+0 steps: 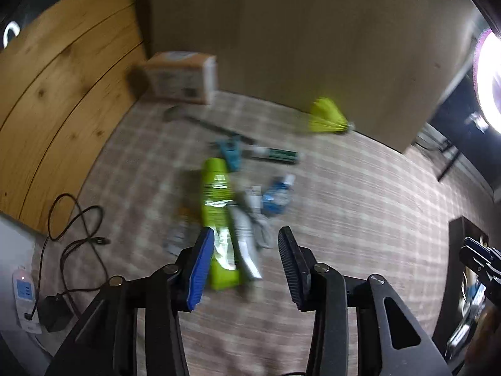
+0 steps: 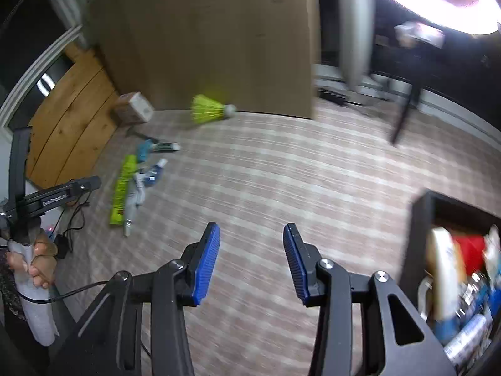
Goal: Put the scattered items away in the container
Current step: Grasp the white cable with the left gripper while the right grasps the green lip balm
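Note:
Scattered items lie on a plaid cloth: a long lime-green pack (image 1: 217, 210), a silver tube (image 1: 247, 244), a small blue-label bottle (image 1: 277, 195), a teal item (image 1: 230, 152), a green-and-white tube (image 1: 274, 154) and a yellow shuttlecock (image 1: 327, 116). My left gripper (image 1: 245, 266) is open and empty, hovering just above the green pack and silver tube. My right gripper (image 2: 252, 261) is open and empty over bare cloth. The dark container (image 2: 421, 219) at the right holds several items. The shuttlecock (image 2: 208, 110) and green pack (image 2: 122, 188) also show in the right wrist view.
A cardboard box (image 1: 181, 76) stands at the back by a tall brown panel (image 1: 297, 31). Wooden boards (image 1: 56, 94) lean at the left. A black cable (image 1: 78, 235), an adapter and a white power strip (image 1: 25, 297) lie at the left edge.

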Action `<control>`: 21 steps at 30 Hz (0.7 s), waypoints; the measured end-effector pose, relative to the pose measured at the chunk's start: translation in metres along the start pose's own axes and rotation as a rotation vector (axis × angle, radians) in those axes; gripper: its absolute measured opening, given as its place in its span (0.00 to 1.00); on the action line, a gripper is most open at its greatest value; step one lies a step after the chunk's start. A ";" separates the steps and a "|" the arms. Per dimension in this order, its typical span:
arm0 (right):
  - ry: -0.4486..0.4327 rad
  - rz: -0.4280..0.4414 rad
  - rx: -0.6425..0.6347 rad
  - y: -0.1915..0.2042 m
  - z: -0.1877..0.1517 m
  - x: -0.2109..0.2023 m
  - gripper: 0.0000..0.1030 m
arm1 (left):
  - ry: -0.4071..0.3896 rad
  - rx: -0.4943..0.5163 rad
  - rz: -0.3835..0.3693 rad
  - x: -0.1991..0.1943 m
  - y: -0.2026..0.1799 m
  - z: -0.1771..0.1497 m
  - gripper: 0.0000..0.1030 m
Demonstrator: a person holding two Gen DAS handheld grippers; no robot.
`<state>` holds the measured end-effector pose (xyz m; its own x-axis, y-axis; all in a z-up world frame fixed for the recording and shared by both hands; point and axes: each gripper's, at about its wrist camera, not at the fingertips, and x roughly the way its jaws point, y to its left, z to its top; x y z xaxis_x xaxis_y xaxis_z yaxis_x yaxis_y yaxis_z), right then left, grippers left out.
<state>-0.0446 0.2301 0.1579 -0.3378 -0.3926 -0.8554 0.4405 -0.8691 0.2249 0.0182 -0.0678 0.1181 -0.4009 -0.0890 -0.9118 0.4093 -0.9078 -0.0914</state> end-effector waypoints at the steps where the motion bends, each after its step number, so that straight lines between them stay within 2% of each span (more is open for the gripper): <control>1: 0.005 0.004 -0.013 0.008 0.005 0.006 0.40 | 0.007 -0.015 0.000 0.003 0.006 0.000 0.34; 8: 0.049 0.025 -0.142 0.068 0.045 0.055 0.40 | 0.030 -0.043 -0.019 0.030 0.016 0.006 0.33; 15: 0.098 0.051 -0.250 0.110 0.082 0.109 0.40 | 0.084 -0.016 -0.057 0.059 -0.007 0.006 0.29; 21: 0.157 0.082 -0.368 0.140 0.108 0.157 0.40 | 0.110 0.000 -0.039 0.083 -0.020 0.007 0.23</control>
<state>-0.1263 0.0145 0.1053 -0.1711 -0.3804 -0.9089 0.7385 -0.6601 0.1373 -0.0286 -0.0600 0.0468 -0.3242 -0.0084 -0.9459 0.3950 -0.9098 -0.1273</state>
